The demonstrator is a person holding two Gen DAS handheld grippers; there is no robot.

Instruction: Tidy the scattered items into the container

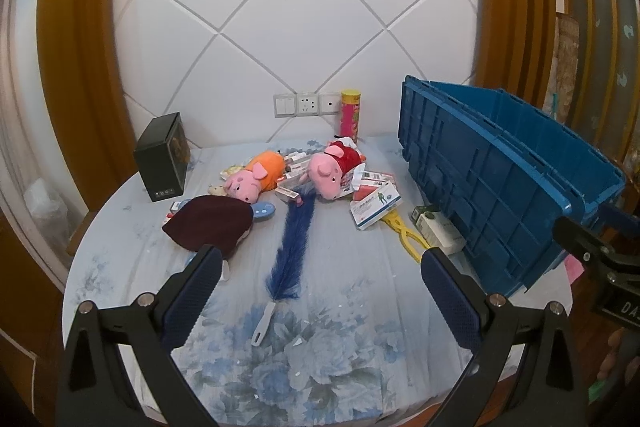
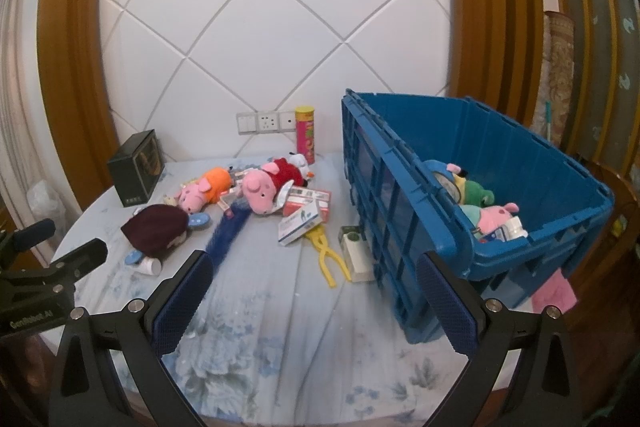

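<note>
Blue crate: hard moulded plastic, ribbed walls, slight sheen. Bed sheet: soft printed cloth, matt, lightly creased. Pig toys: fuzzy plush. Maroon hat: matt knit-like fabric. Blue duster: feathery fibres, with a smooth white plastic handle. Yellow tongs: glossy plastic. Medicine boxes: printed card. Black box: matt card. Wall panels: smooth padded white; frame polished wood. Left claw pads: textured blue rubber, with matt black arms and metal screws.
</note>
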